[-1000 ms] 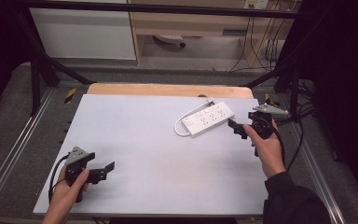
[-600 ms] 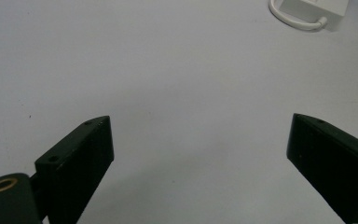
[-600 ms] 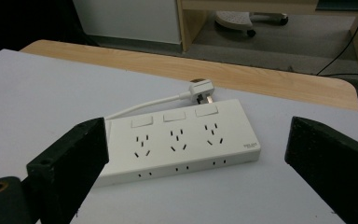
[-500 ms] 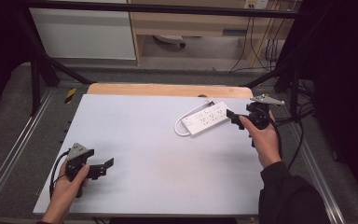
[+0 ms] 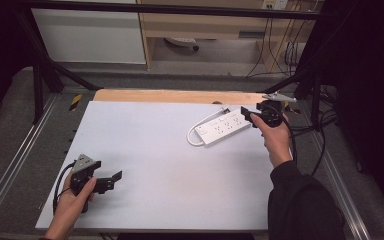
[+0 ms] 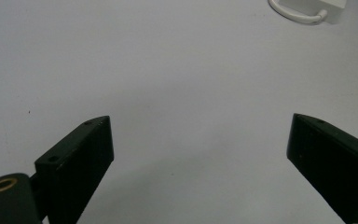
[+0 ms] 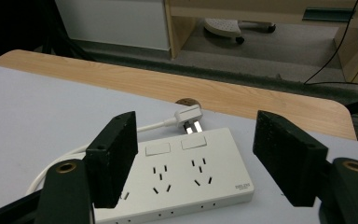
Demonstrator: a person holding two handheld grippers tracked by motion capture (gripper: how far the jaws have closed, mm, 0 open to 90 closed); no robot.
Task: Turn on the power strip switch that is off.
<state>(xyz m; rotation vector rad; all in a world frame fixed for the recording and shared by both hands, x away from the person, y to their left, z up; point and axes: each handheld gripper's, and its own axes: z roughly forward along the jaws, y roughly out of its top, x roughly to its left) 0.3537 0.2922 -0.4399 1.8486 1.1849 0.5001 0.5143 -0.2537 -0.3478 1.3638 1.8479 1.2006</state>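
Note:
A white power strip (image 5: 225,128) lies at the back right of the white tabletop (image 5: 170,165), its cord looped at its left end and its plug (image 7: 189,116) resting behind it. My right gripper (image 5: 247,115) hovers at the strip's right end and points left over it. Its jaws have just been closing. They still stand apart, with the power strip (image 7: 186,182) below and ahead of them and nothing pressed between them. My left gripper (image 5: 114,179) rests near the front left corner, open over bare tabletop (image 6: 186,84), far from the strip.
A wooden board edge (image 5: 180,96) runs along the back of the table. Black cables (image 5: 320,131) hang off the right side. Metal rails (image 5: 10,165) flank the table. A white cabinet (image 5: 87,35) and a wooden shelf unit stand behind.
The right gripper has moved toward the table's back, from beside the strip's right end to over it, and its jaws look narrower. The left gripper has stayed put.

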